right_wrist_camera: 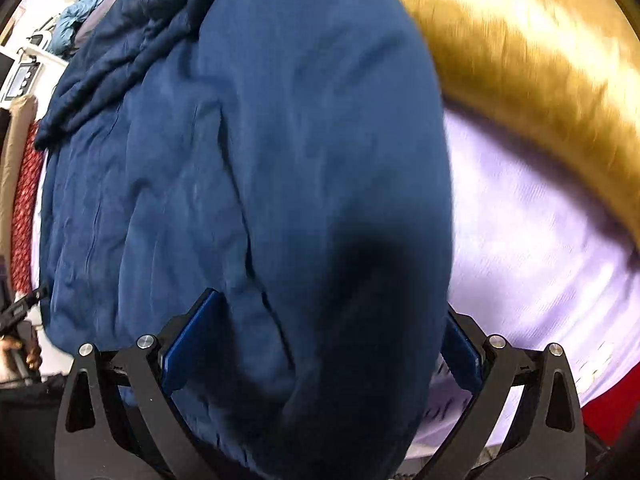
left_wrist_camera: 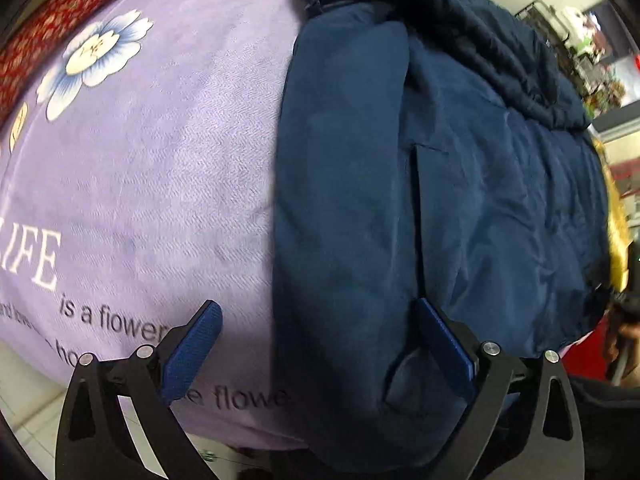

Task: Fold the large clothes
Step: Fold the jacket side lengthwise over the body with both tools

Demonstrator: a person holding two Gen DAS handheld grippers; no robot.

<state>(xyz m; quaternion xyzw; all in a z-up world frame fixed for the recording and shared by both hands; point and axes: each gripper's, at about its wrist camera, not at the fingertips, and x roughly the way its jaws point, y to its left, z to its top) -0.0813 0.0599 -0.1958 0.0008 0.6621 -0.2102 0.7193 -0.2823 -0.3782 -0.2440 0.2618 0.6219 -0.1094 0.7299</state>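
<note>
Left fingers (left_wrist_camera: 316,344) spread wide, right fingers (right_wrist_camera: 320,344) likewise, both straddling navy jacket (left_wrist_camera: 460,200) on lilac blanket (left_wrist_camera: 160,180)

The left gripper (left_wrist_camera: 320,352) is built from black curved linkage arms, pinned with round silver screws near each finger. Blue textured pads (left_wrist_camera: 192,352) are fitted on the inner faces of the fingers. The same black arms, silver screws and blue pads (right_wrist_camera: 188,344) are seen on the right gripper (right_wrist_camera: 324,348).
</note>
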